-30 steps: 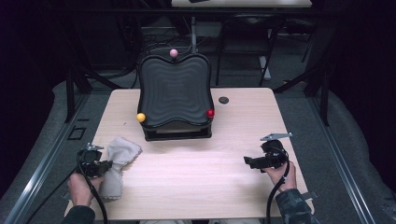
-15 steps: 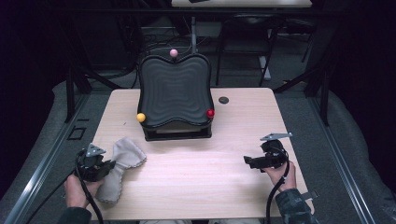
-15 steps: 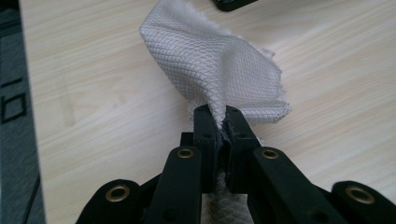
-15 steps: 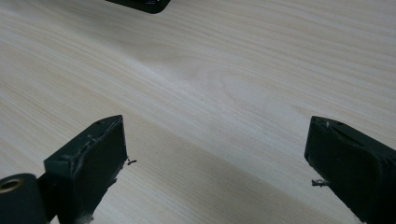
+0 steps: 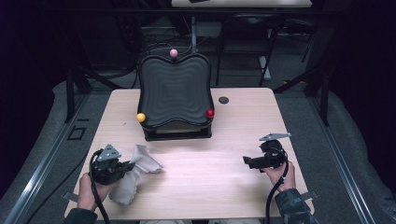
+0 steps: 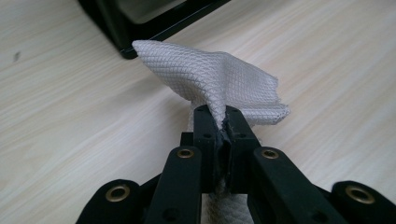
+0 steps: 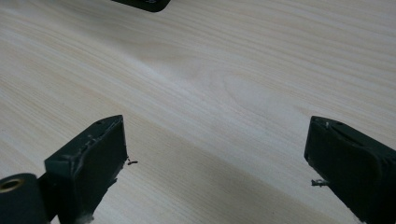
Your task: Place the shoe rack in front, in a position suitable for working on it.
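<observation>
At the left edge of the pale wooden table (image 5: 196, 168), the person's left hand (image 5: 86, 191) is holding the left gripper (image 5: 127, 166), whose two black jaws are pressing tight together on a fold of the light grey woven cloth (image 5: 135, 173). In the left gripper view, the left gripper (image 6: 222, 122) is pinching the light grey woven cloth (image 6: 215, 77) so that one bunched corner is standing up above the jaw tips, while more of the fabric is hanging down beneath them. In the high view, the rest of the cloth is lying crumpled on the near-left part of the tabletop, trailing toward the front edge.

Toward the middle, at the far side of the table, a black ribbed plastic board with wavy edges (image 5: 175, 91) is leaning back on a black base, well apart from the cloth. A yellow ball (image 5: 140, 117) is sitting at its lower left corner, a pink ball (image 5: 173, 52) at its top and a red ball (image 5: 210, 113) at its lower right. Just right of it, a small dark round disc (image 5: 223, 99) is lying flat on the wood.

On the right, the person's right hand (image 5: 279, 171) is gripping the right gripper (image 5: 245, 161) near the front edge. In the right gripper view, the right gripper (image 7: 215, 158) is holding its jaws wide apart over bare wood, with nothing between them.
</observation>
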Tool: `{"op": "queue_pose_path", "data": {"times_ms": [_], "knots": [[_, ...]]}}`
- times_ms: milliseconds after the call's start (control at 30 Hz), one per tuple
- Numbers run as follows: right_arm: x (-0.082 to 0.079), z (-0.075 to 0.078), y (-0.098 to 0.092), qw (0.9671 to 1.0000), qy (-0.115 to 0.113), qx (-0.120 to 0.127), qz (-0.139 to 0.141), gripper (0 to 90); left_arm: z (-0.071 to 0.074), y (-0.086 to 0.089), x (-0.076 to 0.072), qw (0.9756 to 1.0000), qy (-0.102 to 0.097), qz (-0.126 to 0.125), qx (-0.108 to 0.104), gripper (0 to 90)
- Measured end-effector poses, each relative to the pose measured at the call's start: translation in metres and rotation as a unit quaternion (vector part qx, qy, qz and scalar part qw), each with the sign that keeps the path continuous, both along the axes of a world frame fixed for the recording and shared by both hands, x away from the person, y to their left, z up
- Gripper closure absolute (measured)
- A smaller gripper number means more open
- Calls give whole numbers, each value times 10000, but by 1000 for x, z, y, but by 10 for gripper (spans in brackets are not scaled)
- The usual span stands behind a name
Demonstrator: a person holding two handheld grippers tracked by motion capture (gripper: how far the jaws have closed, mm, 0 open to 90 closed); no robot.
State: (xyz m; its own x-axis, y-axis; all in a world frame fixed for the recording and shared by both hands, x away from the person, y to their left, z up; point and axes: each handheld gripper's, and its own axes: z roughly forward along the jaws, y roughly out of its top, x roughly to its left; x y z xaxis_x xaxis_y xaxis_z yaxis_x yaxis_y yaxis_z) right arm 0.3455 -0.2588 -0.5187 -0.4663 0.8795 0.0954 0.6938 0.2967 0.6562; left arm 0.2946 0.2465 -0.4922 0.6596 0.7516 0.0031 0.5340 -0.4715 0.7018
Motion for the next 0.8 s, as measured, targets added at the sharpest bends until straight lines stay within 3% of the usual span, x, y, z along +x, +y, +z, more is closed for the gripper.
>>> {"op": "queue_pose_path", "data": {"times_ms": [33, 133, 167, 233, 433, 567, 633, 700, 800], "knots": [[0, 0, 0, 10000, 3, -5, 16, 50, 0, 0, 0, 10000, 0, 0, 0, 855], [1, -1, 1, 10000, -20, -8, 22, 50, -2, -15, 0, 9988, -67, -463, 114, 855], [1, -1, 1, 10000, -20, -8, 22, 50, -2, -15, 0, 9988, -67, -463, 114, 855], [1, -2, 3, 10000, -11, -22, 22, 51, -5, -26, 2, 9965, -79, -818, 124, 855], [1, -2, 7, 10000, -17, -44, 21, 51, -14, -41, 7, 9924, 35, -1227, 94, 855], [1, -2, 8, 10000, 0, -46, 23, 52, -27, -51, 11, 9874, 233, -1556, 136, 854], [1, -3, 9, 10000, 1, -29, 54, 52, -34, -56, 13, 9861, 342, -1621, 136, 848], [1, -3, 11, 9999, 38, -101, 74, 52, -41, -60, 15, 9845, 444, -1676, 274, 832], [0, -4, 13, 9999, 46, -77, 114, 52, -47, -59, 19, 9853, 603, -1569, 318, 730]]}}
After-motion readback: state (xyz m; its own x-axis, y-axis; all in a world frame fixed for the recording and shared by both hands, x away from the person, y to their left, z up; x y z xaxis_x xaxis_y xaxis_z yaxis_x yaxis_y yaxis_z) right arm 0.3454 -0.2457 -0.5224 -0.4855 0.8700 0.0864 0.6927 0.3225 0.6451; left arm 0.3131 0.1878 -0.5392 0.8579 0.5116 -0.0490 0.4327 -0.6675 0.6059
